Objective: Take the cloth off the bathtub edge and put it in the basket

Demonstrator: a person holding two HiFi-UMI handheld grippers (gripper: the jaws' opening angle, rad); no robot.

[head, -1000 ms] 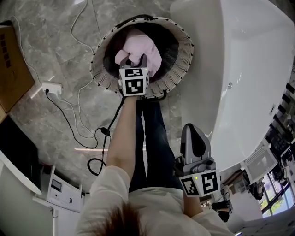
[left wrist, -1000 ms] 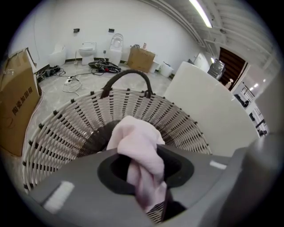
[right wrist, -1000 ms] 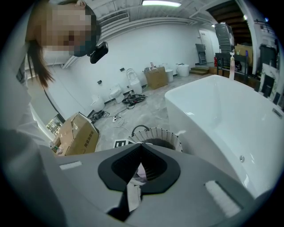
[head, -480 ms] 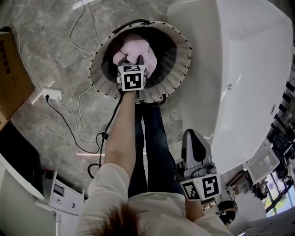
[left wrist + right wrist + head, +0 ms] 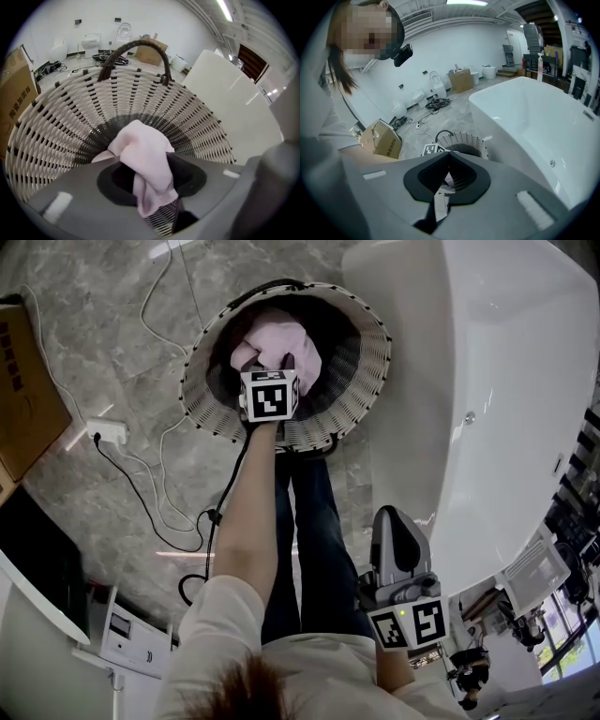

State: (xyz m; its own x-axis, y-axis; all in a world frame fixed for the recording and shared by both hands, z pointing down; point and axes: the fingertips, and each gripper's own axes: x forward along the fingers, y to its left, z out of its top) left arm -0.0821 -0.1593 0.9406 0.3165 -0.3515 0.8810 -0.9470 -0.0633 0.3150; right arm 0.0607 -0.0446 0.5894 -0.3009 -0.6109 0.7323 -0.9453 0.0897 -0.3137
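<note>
A: What was noted nearest the body?
B: The right claw (image 5: pixel 394 519) was held close beside the dark trousers (image 5: pixel 309 521). Its jaws were drawn together at the tips. Nothing was gripped between them.

A: And further out?
B: The left forearm (image 5: pixel 248 521) was stretched forward, with the left claw (image 5: pixel 284 362) set within the mouth of the basket (image 5: pixel 361 381). Its jaws had just been opening and were found narrowly parted. The pink cloth (image 5: pixel 145 159) was seen between them, bunched upward, with one tail laid along a pad. The pads were not judged to be pressed on it.

A: Where was the cloth, then?
B: It was inside the basket, against the dark lower weave and clear of the bathtub (image 5: pixel 487 381). The basket was stood on the grey marble floor (image 5: pixel 122 352), just beside the tub's rounded end. Its dark handle (image 5: pixel 136 45) was arched over the far rim.

A: Beyond that?
B: A white power strip (image 5: pixel 106 430) with trailing cables was recorded on the floor to the left. A cardboard box (image 5: pixel 23 381) was noted at the frame's edge.
</note>
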